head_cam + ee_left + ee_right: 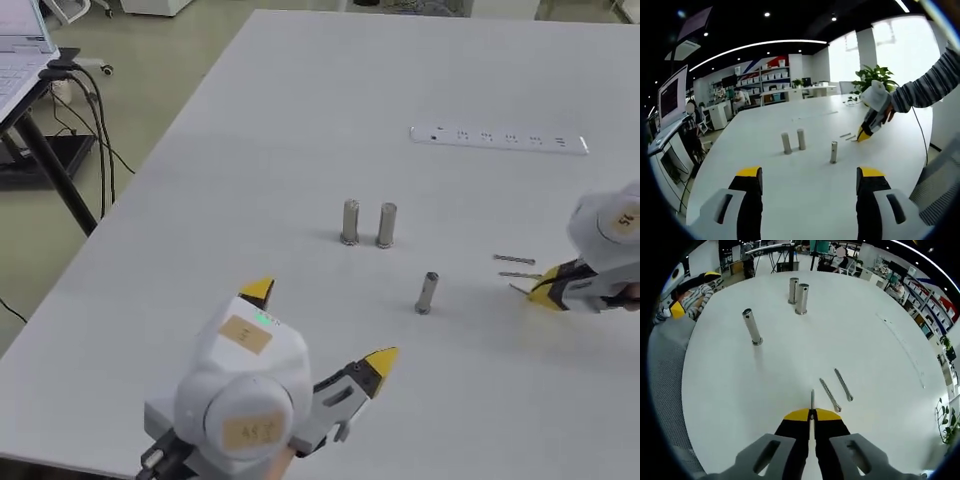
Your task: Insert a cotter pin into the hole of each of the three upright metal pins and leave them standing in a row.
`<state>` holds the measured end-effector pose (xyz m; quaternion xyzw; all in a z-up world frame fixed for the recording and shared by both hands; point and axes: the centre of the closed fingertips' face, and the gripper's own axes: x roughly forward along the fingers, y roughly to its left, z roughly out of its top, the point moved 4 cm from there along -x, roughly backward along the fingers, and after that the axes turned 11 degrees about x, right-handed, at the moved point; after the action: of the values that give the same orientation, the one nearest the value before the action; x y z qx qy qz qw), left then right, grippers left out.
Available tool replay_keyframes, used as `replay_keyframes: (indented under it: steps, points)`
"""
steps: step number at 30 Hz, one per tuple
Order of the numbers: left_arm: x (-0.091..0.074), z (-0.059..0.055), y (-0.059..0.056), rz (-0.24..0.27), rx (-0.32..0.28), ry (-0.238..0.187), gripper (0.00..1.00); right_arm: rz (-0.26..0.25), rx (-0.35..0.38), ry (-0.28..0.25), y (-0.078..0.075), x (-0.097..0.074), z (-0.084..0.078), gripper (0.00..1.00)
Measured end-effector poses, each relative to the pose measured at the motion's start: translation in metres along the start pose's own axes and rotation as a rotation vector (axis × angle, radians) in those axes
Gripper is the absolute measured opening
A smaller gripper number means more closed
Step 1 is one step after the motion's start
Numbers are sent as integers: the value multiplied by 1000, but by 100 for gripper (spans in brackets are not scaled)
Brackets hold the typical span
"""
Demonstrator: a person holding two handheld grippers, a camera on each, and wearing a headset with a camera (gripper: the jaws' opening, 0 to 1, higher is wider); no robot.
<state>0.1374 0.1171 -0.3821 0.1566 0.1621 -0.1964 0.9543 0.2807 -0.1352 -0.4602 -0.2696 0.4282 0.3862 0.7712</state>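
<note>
My right gripper [811,414] pinched a thin silver cotter pin [812,398] by its end. It was probably light and slippery. My left gripper [810,180] gaped wide.

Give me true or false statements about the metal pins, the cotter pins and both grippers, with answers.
1. Three metal pins stand upright on the table. True.
2. The left gripper is shut on a metal pin. False: its jaws stand open, holding nothing.
3. The right gripper is shut on a cotter pin. True.
4. Three cotter pins lie loose on the table. False: two loose cotter pins lie there; the third is in the right gripper.
5. The metal pins form one straight row. False: two stand side by side, the third apart, nearer the right gripper.
</note>
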Motion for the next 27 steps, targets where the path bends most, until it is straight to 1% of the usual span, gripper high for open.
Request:
replay_keyframes:
  steps: [1,3,5,8,10,11,12,15,17,18,19,20,23,25,27]
  points:
    - [0,0,0,-2,2,3,74,-4,-5,-2,3,-1,0,0]
    - [0,1,-2,-13,3,0,73,-16,-6,-25,6,-5,3,0]
    - [0,2,-4,-22,10,-9,72,-16,-2,-46,11,-9,6,0]
    - [0,3,-5,-16,18,-4,72,-25,-6,-74,16,-15,10,0]
    - [-1,4,-4,-30,-21,-7,71,-28,-5,-103,21,-21,14,0]
    - [-2,5,-2,-29,-31,-11,70,-23,-5,-114,24,-23,16,0]
    - [-2,6,-1,-27,-29,-13,69,-17,-12,-134,29,-27,19,0]
    - [-3,7,1,-30,-20,-15,66,-11,-46,-165,40,-35,25,0]
    - [-2,8,-2,-71,-55,-7,63,1,-62,-186,49,-41,29,0]
    - [-3,10,-2,-83,-66,-3,62,18,-67,-190,53,-42,30,0]
    - [-3,11,-3,-93,-62,-7,61,29,-68,-199,59,-44,31,0]
    - [-4,14,-6,-121,-59,-12,58,30,-78,-205,62,-46,33,0]
    - [-4,18,-11,-158,-58,-7,54,36,-130,-220,75,-51,37,0]
    - [-3,20,-14,-179,-64,0,52,53,-157,-238,85,-54,41,0]
    - [-3,25,-17,-200,-59,-14,50,66,-199,-261,94,-57,45,0]
